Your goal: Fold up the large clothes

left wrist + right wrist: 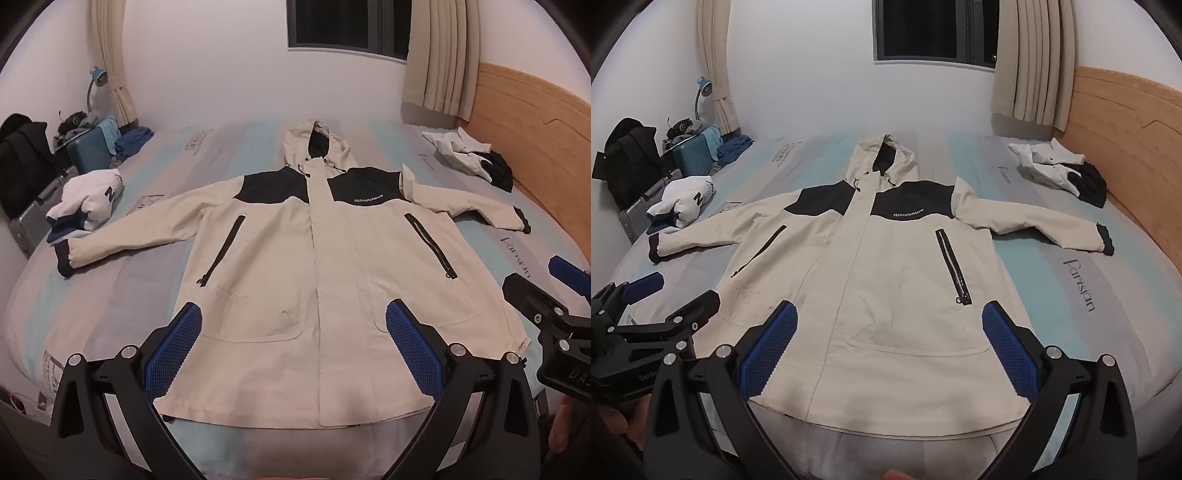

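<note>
Cream jacket (295,258) flat on bed (110,288), face up, sleeves spread, just ahead of both tongs. Left gripper (293,325) and right gripper (890,323) gape wide, holding nothing. Fabric likely soft, bulky, slippery; pinch cuff or hem corner.

The left tool (293,325) and right tool (889,325) are covering the jacket's (332,295) two hem corners. The window (347,22) is getting cropped by the top edge. Faint lettering by the left zip is reading too blurry, and the bed (1082,332) is running off frame.
</note>
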`<state>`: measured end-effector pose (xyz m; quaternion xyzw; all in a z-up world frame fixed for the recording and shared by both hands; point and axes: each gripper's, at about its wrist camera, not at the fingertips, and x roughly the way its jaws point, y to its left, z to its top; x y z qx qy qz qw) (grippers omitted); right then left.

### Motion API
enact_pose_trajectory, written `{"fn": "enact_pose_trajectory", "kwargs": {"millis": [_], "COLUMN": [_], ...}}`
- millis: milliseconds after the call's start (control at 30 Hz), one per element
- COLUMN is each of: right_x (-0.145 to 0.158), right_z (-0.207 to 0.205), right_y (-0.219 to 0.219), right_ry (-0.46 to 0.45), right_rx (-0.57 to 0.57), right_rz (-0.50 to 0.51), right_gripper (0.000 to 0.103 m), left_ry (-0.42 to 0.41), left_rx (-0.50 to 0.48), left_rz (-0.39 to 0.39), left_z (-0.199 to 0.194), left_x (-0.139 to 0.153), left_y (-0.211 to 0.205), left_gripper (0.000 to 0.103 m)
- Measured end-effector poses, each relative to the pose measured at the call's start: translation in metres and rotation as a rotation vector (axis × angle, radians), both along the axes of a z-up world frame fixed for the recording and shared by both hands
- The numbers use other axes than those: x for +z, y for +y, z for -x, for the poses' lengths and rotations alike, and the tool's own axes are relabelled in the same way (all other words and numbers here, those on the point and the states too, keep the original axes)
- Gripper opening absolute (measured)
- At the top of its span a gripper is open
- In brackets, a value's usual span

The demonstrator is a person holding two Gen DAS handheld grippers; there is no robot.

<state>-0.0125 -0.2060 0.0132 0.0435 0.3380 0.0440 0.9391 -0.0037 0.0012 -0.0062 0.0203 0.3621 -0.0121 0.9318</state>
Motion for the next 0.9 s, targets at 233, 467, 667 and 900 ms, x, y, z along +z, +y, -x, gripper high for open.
{"fn": "enact_pose_trajectory", "kwargs": {"millis": [233, 467, 667, 900], "right_x": [-0.0063, -0.0098, -0.0097, -0.0085], "right_z": [0.0033, 0.0013, 0.0012, 0.0018], "right_y": [0.0053, 0.0034, 0.0039, 0.0043], "right_ry": [0.007, 0.005, 0.004, 0.001], "right_rx": [-0.003, -0.022, -0.026, -0.036], "right_rz": [0.016, 0.041, 0.045, 0.06], "right_gripper": [0.096, 0.096, 0.096, 0.096], "left_ry": [0.003, 0.005, 0.004, 0.007], "left_rx": [-0.002, -0.009, -0.009, -0.005], "left_rz": [-0.002, -0.004, -0.004, 0.003], "left_z": [-0.001, -0.0011, -0.0007, -0.0006], "left_x": [-0.0021, -0.0045, -0.0046, -0.0036], "left_y": [-0.0027, -0.0058, -0.0061, -0.0045], "left_gripper": [0.097, 0.097, 0.097, 0.097]}}
